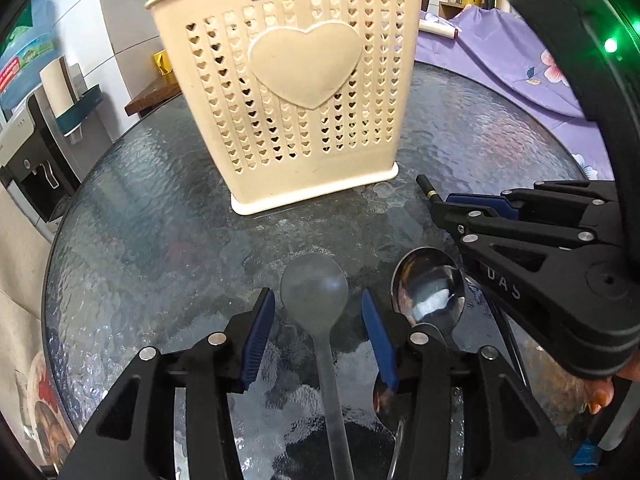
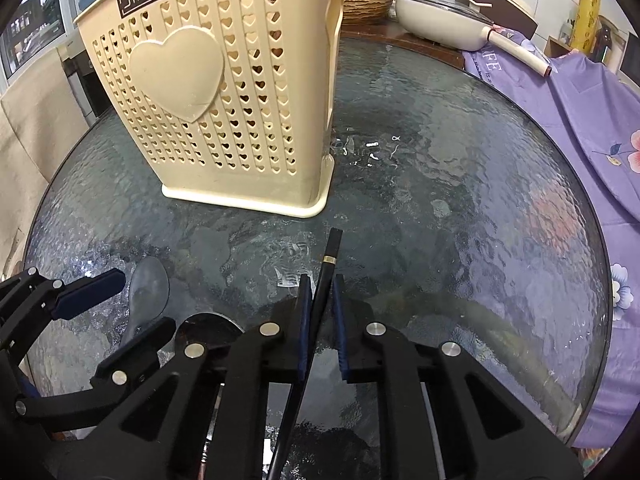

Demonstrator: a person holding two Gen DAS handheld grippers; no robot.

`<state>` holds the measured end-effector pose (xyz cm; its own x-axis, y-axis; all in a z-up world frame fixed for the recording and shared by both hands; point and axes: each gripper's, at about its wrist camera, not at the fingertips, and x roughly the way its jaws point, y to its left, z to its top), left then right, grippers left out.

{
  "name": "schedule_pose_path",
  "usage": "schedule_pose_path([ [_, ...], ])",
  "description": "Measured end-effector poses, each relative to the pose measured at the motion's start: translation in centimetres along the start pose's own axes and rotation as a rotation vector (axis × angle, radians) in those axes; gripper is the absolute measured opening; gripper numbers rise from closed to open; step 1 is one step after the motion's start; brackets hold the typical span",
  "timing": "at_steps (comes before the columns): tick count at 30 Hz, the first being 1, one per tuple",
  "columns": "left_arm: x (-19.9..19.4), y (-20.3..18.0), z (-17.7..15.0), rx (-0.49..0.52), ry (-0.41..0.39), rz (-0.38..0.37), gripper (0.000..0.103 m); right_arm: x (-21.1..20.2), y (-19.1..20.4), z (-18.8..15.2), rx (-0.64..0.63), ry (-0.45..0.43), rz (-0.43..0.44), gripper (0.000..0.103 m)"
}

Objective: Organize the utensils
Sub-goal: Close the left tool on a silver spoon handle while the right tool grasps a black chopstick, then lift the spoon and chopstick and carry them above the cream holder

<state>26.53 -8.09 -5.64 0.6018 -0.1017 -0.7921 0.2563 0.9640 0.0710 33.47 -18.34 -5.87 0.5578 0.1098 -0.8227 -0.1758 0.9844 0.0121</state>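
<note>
A cream utensil holder [image 1: 292,92] with heart-shaped holes stands on the round glass table [image 1: 140,220]; it also shows in the right wrist view [image 2: 208,92]. My left gripper [image 1: 318,316] is open, its jaws either side of a translucent plastic spoon [image 1: 316,292] lying on the glass. A metal spoon [image 1: 428,284] lies just right of it. My right gripper [image 2: 320,300] is shut on black chopsticks [image 2: 326,272] with a gold band, held just above the table in front of the holder. The right gripper shows in the left wrist view [image 1: 460,208].
A purple floral cloth [image 2: 580,120] covers the table's right side. A cream pan [image 2: 448,20] and a woven basket [image 2: 368,0] sit behind the table. A water dispenser [image 1: 32,160] stands at the left.
</note>
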Motion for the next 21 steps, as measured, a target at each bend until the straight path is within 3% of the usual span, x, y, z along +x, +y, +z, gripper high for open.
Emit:
schedule_pose_path([
  [2,0.2,-0.1,0.1,-0.003,-0.005,-0.010,0.036,0.1,0.0,0.0,-0.001,0.000,-0.002,0.012],
  [14,0.5,0.0,0.8,-0.003,-0.015,-0.012,0.035,0.2,-0.5,-0.2,0.031,-0.024,0.009,0.008],
  [21,-0.4,0.9,2.1,-0.023,-0.070,-0.029,0.035,0.2,-1.6,-0.1,0.083,-0.053,0.064,0.008],
])
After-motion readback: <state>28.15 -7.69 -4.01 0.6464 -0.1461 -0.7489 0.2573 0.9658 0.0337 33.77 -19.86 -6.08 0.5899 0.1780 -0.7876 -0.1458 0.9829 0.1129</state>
